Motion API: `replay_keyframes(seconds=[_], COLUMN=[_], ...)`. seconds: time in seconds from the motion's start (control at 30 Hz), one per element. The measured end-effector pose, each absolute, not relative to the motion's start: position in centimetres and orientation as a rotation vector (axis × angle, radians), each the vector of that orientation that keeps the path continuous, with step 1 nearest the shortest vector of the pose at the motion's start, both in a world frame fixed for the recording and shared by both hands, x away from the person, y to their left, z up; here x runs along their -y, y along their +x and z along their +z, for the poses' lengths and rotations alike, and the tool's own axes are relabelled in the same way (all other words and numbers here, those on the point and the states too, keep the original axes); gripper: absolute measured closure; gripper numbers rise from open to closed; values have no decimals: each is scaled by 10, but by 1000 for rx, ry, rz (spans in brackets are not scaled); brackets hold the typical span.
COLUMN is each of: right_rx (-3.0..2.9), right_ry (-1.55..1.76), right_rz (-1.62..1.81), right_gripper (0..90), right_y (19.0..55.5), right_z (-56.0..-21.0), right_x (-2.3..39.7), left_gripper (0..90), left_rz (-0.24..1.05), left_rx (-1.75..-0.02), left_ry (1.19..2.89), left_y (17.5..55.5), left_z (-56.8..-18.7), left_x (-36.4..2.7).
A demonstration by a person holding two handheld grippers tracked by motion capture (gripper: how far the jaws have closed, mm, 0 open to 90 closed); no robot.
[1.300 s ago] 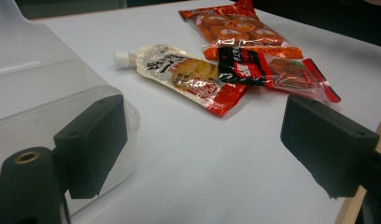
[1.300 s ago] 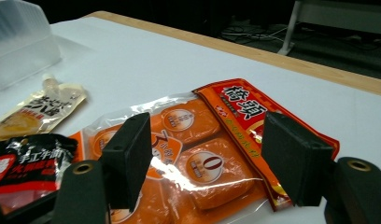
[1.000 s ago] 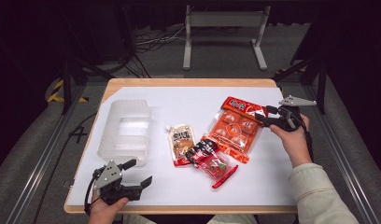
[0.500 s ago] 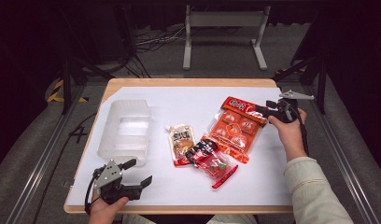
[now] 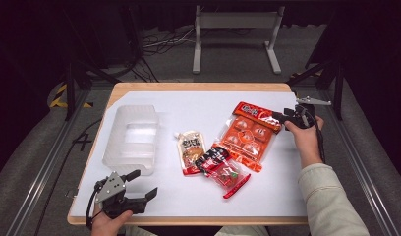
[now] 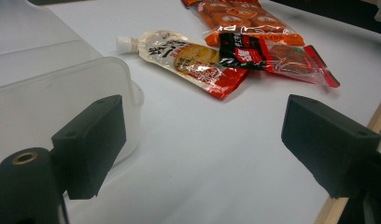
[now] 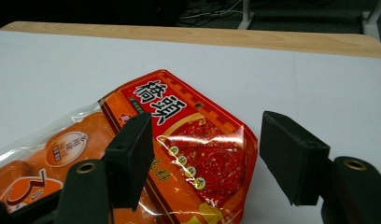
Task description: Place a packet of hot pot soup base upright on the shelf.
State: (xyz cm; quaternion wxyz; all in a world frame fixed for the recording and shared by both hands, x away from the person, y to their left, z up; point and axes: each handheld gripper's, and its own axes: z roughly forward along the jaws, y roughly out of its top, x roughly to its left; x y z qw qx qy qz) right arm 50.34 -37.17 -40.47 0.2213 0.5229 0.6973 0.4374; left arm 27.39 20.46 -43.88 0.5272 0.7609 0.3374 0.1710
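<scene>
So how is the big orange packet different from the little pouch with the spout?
The orange packet is plainly larger than the spouted pouch. The orange packet is flat with round pieces showing through its clear front; the spouted pouch has a white nozzle on top. The open right gripper is at the orange packet's top edge; the spouted pouch lies alone. Both lie flat on the white table.

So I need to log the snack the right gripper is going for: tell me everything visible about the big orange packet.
The big orange plastic snack packet lies flat on the white table, slanting away to the right. Its clear front shows round orange pieces in a tray, and its far end is a red-and-orange header with black characters and a small hang hole. Its near end overlaps the red-and-black packet. The right gripper straddles the header corner, jaws open and not yet pressing it.
</scene>
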Motion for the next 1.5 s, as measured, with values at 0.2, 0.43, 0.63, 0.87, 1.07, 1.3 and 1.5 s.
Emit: replay_keyframes(seconds=[0.2,0.43,0.63,0.87,1.07,1.3,1.5], right_rx=[-1909,-1934,-1929,-1950,-2015,-2024,-2027], right_ry=[1499,1539,1536,1563,1586,1588,1575], right_rz=[1225,1218,1234,1221,1172,1190,1176], right_gripper=[374,401,412,421,466,519,665], right_y=[512,521,526,529,534,535,534], right_z=[-414,-427,-432,-436,-440,-441,-441], right_x=[379,377,372,371,370,371,374], left_gripper=[139,139,136,136,134,132,132], left_rz=[418,416,410,398,368,363,353], left_rx=[-811,-824,-837,-840,-853,-855,-855], left_ry=[1823,1829,1818,1808,1787,1786,1788], left_y=[268,268,270,273,275,277,277], left_z=[-438,-440,-440,-440,-441,-441,-442], left_x=[-207,-208,-210,-209,-211,-211,-211])
